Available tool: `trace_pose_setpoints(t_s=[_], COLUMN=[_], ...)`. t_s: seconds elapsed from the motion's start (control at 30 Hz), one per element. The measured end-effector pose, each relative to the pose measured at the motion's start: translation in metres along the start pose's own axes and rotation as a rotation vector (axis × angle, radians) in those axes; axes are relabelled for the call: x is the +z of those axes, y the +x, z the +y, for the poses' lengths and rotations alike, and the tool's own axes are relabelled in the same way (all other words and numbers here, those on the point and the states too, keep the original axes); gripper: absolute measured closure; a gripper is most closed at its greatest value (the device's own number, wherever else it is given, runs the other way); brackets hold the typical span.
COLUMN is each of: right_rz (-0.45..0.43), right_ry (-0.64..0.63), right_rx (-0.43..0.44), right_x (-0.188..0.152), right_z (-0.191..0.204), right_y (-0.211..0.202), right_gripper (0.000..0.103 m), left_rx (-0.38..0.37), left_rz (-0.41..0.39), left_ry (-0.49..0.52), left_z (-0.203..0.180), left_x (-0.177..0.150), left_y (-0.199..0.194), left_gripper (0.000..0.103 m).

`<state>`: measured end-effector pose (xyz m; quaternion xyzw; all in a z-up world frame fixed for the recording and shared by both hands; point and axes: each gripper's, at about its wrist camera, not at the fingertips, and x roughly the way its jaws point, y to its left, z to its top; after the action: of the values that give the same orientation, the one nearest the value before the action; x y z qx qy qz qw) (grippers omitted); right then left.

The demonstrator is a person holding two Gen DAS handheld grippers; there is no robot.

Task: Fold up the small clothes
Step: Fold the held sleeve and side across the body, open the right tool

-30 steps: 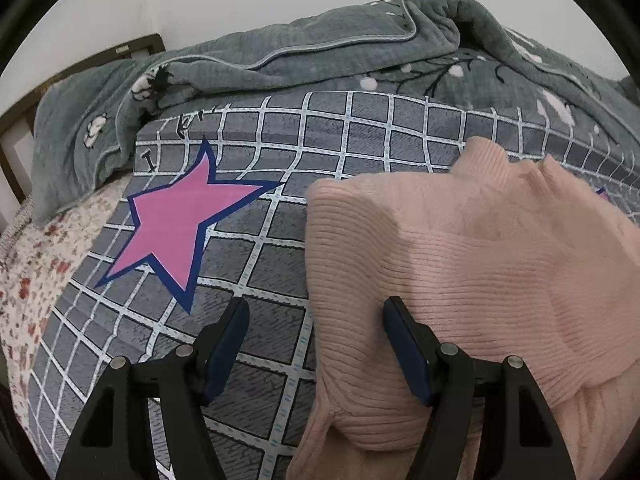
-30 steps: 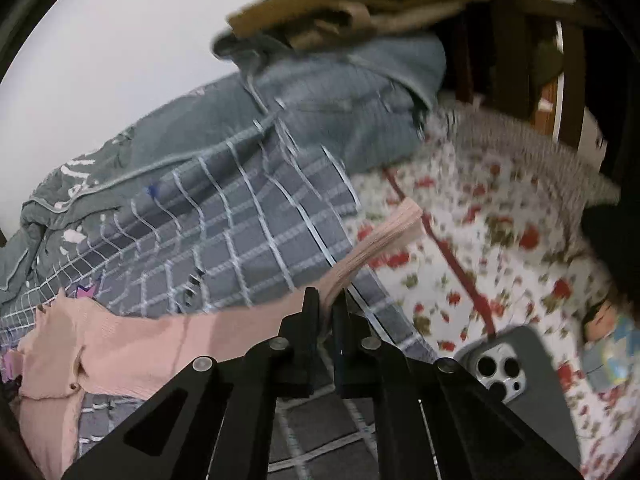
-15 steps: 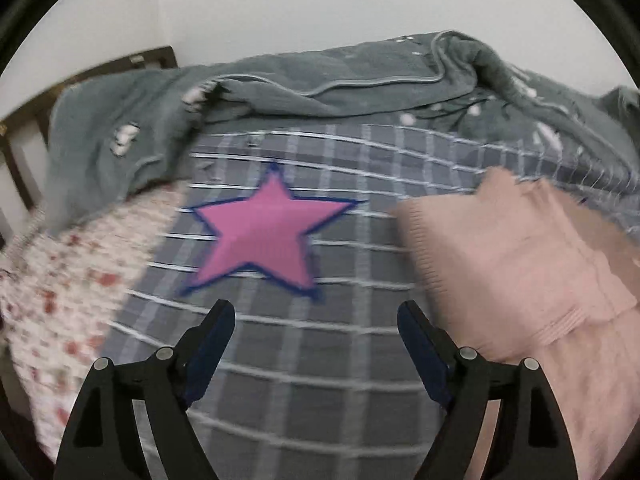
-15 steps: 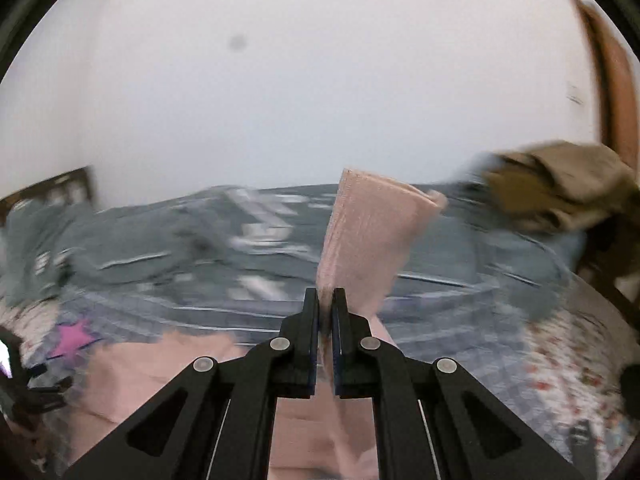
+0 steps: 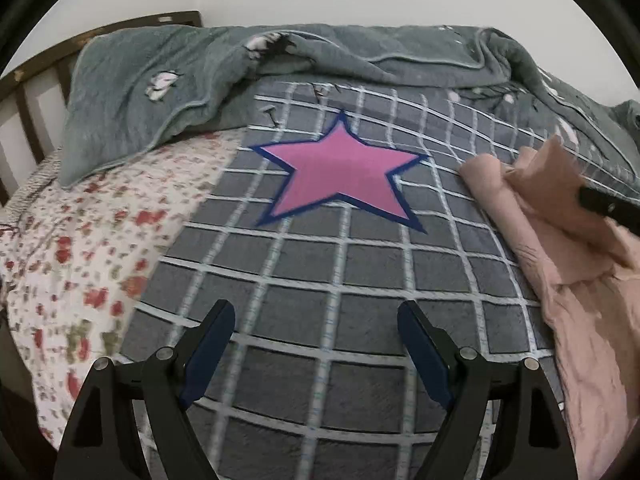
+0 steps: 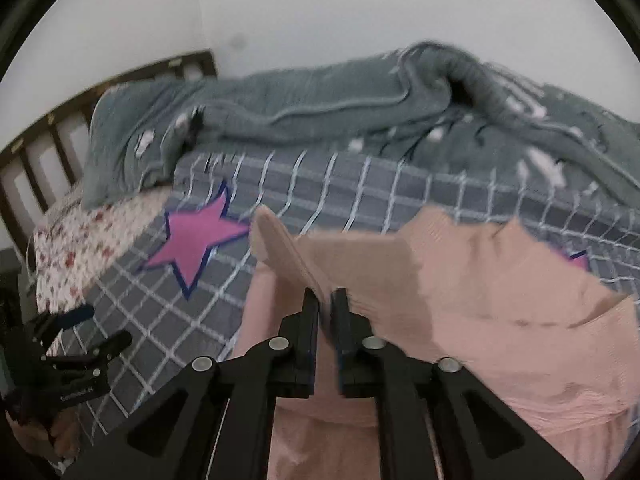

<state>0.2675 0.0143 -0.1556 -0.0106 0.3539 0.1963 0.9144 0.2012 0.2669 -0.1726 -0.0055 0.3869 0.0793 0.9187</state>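
Pink sweater (image 6: 460,280) on checked blanket (image 5: 320,280)

Left gripper (image 5: 316,344): jaws spread wide, blue-padded fingers (image 5: 208,350) well apart with nothing between them, held low and pointing forward; from the right wrist view it shows at the far left, apart from the right one. Right gripper (image 6: 326,300): jaws drawn almost together, pinching a thin fold of the pink knit garment (image 6: 460,280), which rises up and to the left from the fingertips; its finger (image 5: 608,206) enters the left wrist view from the right edge.
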Motion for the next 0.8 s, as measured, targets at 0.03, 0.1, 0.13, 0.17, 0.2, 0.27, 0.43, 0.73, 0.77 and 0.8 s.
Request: trace_pose_setpoints(t_s=[0.03, 0.1, 0.13, 0.17, 0.2, 0.27, 0.43, 0.73, 0.77, 0.8], right_rz=[0.016, 0.024, 0.006, -0.02, -0.036, -0.055, -0.071, 0.0, 0.02, 0.039], right_ry=[-0.011, -0.042, -0.053, -0.062, -0.067, -0.069, -0.061, 0.115, 0.126, 0.129], right_rx=[0.017, 0.031, 0.015, -0.004, -0.012, -0.024, -0.182, -0.269, -0.238, -0.214], right_x=[-0.004, -0.008, -0.008, -0.011, -0.013, -0.017, -0.037, -0.088, -0.095, -0.1], right_z=[0.0, -0.004, -0.005, -0.01, -0.017, -0.036, -0.1, -0.224, -0.23, -0.233], right_y=[0.001, -0.006, -0.011, -0.022, -0.033, -0.051, -0.089, -0.114, -0.11, -0.107], right_gripper=[0.067, 0.051, 0.049, 0.048, 0.048, 0.046, 0.046, 0.046, 0.046, 0.046], left_rx=[-0.019, -0.061, -0.091, -0.123, -0.149, -0.197, -0.286, -0.249, -0.25, -0.262], left_rz=[-0.002, -0.017, -0.027, -0.037, -0.043, -0.045, -0.034, -0.04, -0.044, -0.049], left_ry=[-0.001, -0.006, -0.007, -0.007, -0.008, -0.006, -0.038, -0.083, -0.081, -0.084], left_z=[-0.004, -0.014, -0.02, -0.026, -0.033, -0.048, -0.09, -0.122, -0.122, -0.121], left_x=[0.001, 0.005, 0.007, 0.01, 0.012, 0.016, 0.023, 0.015, 0.016, 0.016], left_y=[0.0, -0.002, -0.004, -0.006, -0.008, -0.009, 0.0, 0.026, 0.026, 0.026], left_gripper=[0.02, 0.02, 0.02, 0.02, 0.02, 0.02, 0.02, 0.021, 0.02, 0.02])
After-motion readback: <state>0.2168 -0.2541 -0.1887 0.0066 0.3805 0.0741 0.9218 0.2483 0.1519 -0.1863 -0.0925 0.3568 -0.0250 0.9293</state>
